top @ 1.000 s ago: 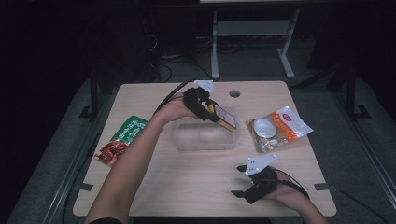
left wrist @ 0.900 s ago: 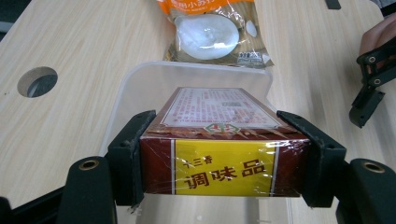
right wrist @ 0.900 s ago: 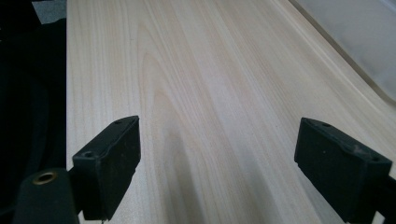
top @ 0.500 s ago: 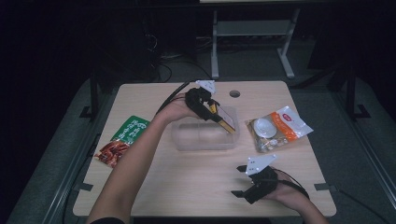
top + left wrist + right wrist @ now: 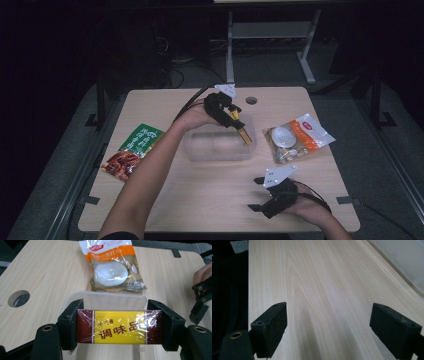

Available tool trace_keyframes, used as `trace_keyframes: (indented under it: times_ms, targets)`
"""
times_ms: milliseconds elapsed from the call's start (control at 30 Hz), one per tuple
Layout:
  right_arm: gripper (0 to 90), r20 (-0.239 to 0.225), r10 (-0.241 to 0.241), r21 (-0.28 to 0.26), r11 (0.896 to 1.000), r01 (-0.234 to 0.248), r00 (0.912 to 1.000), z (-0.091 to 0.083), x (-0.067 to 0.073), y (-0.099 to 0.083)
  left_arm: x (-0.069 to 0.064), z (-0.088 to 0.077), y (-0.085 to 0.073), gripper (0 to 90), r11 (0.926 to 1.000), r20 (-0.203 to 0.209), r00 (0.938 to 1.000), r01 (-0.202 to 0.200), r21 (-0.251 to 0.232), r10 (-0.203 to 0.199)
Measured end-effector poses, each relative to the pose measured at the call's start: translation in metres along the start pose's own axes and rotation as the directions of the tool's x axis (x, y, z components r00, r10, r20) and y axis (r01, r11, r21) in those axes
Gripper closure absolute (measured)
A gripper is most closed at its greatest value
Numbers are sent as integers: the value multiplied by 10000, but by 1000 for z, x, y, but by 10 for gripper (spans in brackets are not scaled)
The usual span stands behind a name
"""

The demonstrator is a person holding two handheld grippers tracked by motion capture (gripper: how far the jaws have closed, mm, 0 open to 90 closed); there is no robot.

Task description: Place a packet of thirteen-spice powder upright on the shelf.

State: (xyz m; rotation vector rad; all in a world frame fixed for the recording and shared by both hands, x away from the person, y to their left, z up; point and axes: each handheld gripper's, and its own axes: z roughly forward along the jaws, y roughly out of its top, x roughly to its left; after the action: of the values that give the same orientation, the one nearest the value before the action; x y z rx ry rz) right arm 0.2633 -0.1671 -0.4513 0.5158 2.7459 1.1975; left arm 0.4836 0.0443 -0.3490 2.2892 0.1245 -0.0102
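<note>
Left gripper holds the packet over the bin; right gripper idle.

High view: packet hangs above the bin's far right end. Left gripper view: jaws clamp the packet by its short ends; film-wrapped, it looks light, fairly stiff and slippery, so an end grip suits it. Right gripper view: jaws wide apart, empty, over the table.

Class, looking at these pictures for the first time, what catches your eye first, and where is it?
The left tool grips a dark red and yellow wrapped packet above the clear plastic box at mid-table. An orange-and-clear snack bag lies right of the box; the right tool rests open near the front edge.
</note>
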Motion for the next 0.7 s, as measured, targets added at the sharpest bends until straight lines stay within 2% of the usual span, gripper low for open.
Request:
trace_keyframes:
  times_ms: [700]
  targets:
    - [140,-78,-214,147,9997,215,9997,2,0,0,1,29,7,310,9999,116,9998,139,-21,-138]
